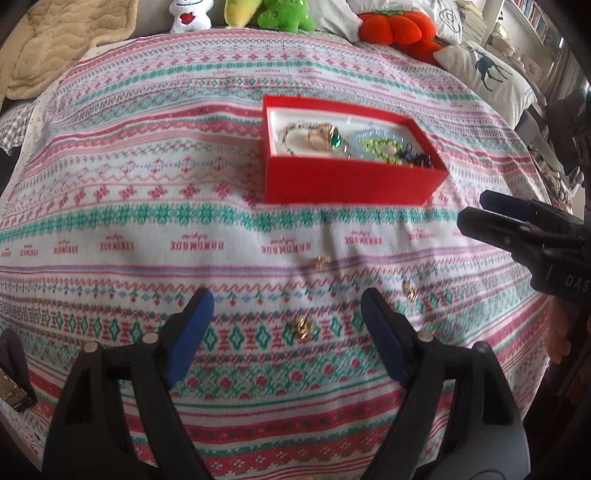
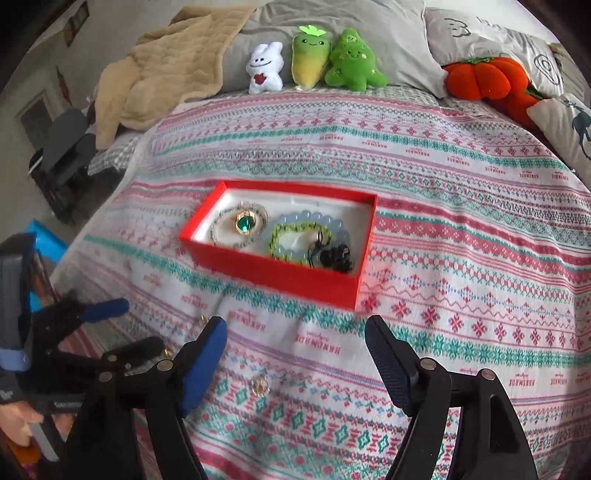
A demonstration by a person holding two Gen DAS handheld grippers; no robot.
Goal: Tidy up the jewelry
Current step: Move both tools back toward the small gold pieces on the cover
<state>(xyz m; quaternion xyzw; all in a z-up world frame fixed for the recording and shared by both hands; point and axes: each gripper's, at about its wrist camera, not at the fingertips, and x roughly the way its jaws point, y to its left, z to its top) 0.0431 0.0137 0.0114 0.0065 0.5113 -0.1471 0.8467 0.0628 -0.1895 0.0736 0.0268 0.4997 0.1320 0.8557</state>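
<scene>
While both grippers hang over the near part of the bed, one red box [image 1: 347, 181] sits farther in, toward the middle of the patterned bedspread [image 1: 129, 177]. Inside its white lining lie several pieces: one green-stone ring [image 2: 245, 222], one pale beaded chain [image 2: 221, 236] coiled around it, one light blue bead bracelet [image 2: 332, 225], one yellow-green bead bracelet [image 2: 275, 236] and one black piece [image 2: 338, 258] at the box's right end.

Three small gold pieces lie loose on the bedspread between the box and the near edge: one [image 1: 322, 262] just in front of the box, one [image 1: 410, 288] to its right, and one [image 1: 303, 327] nearest.

The left gripper [image 1: 286, 308] stands wide open with nothing between its blue pads, the nearest gold piece lying on the cloth in the gap. The right gripper [image 2: 295, 336] is likewise spread wide and empty.

At the far edge of the bed stand four plush toys: one white [image 2: 264, 68], one yellow-green [image 2: 310, 57], one green tree-shaped [image 2: 352, 61] and one orange pumpkin [image 2: 480, 77]. One tan blanket [image 2: 166, 70] is heaped at the far left corner, and grey pillows [image 2: 369, 22] line the head. A pillow printed with a deer [image 1: 491, 74] lies at the right edge, with bookshelves [image 1: 532, 14] beyond.
</scene>
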